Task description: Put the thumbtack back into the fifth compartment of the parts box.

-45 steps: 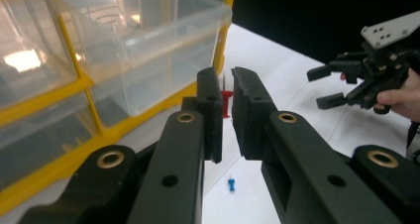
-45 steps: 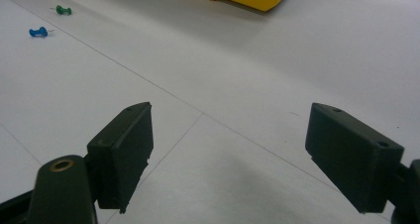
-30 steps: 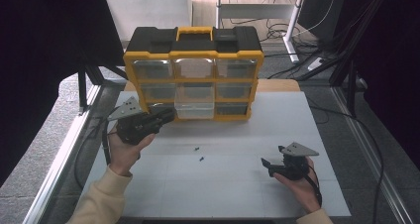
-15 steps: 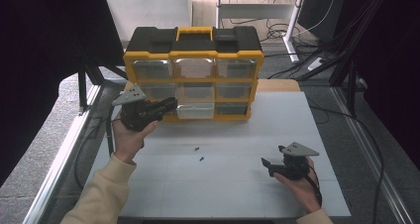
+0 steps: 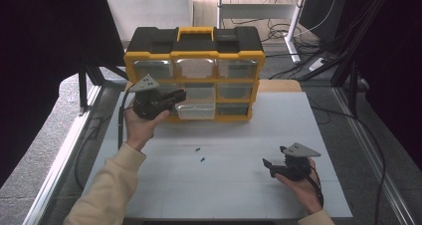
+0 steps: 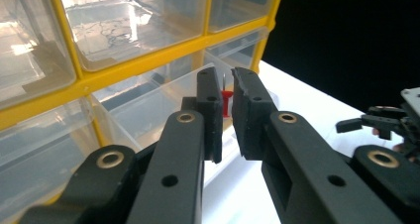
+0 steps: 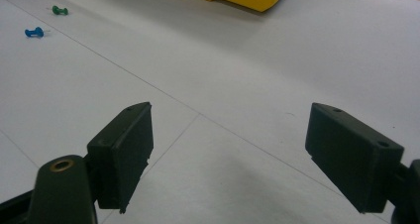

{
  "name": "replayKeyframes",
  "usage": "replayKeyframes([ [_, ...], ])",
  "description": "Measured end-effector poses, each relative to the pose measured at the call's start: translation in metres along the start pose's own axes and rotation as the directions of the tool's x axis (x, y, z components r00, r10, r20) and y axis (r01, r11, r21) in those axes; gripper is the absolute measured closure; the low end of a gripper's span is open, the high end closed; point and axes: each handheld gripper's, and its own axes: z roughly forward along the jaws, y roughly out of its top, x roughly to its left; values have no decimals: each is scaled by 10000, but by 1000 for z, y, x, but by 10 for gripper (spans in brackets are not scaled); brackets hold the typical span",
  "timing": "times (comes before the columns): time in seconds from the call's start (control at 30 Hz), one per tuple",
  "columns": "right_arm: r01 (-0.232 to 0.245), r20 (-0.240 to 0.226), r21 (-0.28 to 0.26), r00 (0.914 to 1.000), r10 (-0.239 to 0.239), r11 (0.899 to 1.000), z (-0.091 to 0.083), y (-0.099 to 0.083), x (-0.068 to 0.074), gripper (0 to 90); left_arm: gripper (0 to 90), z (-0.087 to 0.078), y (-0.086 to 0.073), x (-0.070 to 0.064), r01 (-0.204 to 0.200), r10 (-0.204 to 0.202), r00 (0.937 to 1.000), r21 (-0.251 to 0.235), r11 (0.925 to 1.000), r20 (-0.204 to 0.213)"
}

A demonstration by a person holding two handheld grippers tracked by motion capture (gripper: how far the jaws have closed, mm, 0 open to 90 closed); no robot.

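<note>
Now pinching a red pushpin (image 6: 226, 101) in the left gripper (image 6: 225, 87) over the pulled-out drawer (image 5: 195, 110), right gripper (image 7: 228, 149) gaping idle; could slip free, bounce off the rim

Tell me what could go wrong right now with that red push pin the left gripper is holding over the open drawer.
The left gripper pinches the red push pin only at its jaw tips, so it could slip or twist out early. The pulled-out drawer is a narrow target; a release off its rim might send the pin onto the table, where two other pins lie loose.
</note>
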Motion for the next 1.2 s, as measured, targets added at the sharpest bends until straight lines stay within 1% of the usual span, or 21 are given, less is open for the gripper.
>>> replayKeyframes([
  [0.13, -40, 1, 0, 10000, 40, 10000, 0, 0, 0, 191, 820, 9, 2, 4, 85, -83, 9999, 132, 9999, -133],
  [0.33, -10, 34, 11, 10000, 10, 10000, -1, 0, 0, 191, 819, 18, 3, 9, 45, -37, 9996, 311, 9995, -263],
  [0.53, -17, 40, 37, 10000, 17, 10000, 0, 0, -1, 191, 818, 26, 5, 13, 119, -102, 9989, 365, 9993, -468],
  [0.63, -5, 35, 46, 10000, 5, 10000, 0, -1, 0, 191, 815, 30, 5, 14, 130, -114, 9984, 282, 9995, -557],
  [0.67, -26, -2, 38, 10000, 26, 10000, 0, -1, -1, 191, 778, 32, 5, 15, 112, -102, 9987, 201, 9997, -505],
  [0.73, -41, -2, 38, 10000, 41, 10000, 0, -1, -1, 191, 634, 35, 4, 16, 218, -212, 9991, 154, 9996, -357],
  [0.77, -14, 44, 41, 10000, 14, 10000, 0, 0, -1, 191, 551, 35, 4, 16, 284, -278, 9990, 184, 9994, -337],
  [0.8, -34, -5, 21, 10000, 34, 10000, 0, -1, -1, 191, 484, 34, 4, 15, 277, -271, 9990, 162, 9995, -357],
  [0.87, -59, 0, 26, 10000, 59, 10000, -1, -1, -1, 191, 368, 32, 4, 13, 188, -184, 9990, 110, 9998, -399],
  [0.93, -52, 49, 45, 10000, 51, 10000, -1, -1, -1, 191, 302, 27, 5, 10, 137, -136, 9995, 32, 9999, -292],
  [1.03, -46, 22, 14, 10000, 46, 10000, -1, -1, -1, 191, 249, 20, 5, 5, -95, 96, 9999, 119, 9999, -81],
  [1.1, -44, -5, 19, 10000, 44, 10000, -1, -1, -1, 191, 228, 15, 3, 1, -165, 164, 9998, 210, 9996, 59],
  [1.2, -51, 15, 25, 10000, 51, 10000, 0, -1, -1, 191, 211, 8, 0, -3, -284, 279, 9994, 213, 9994, 221],
])
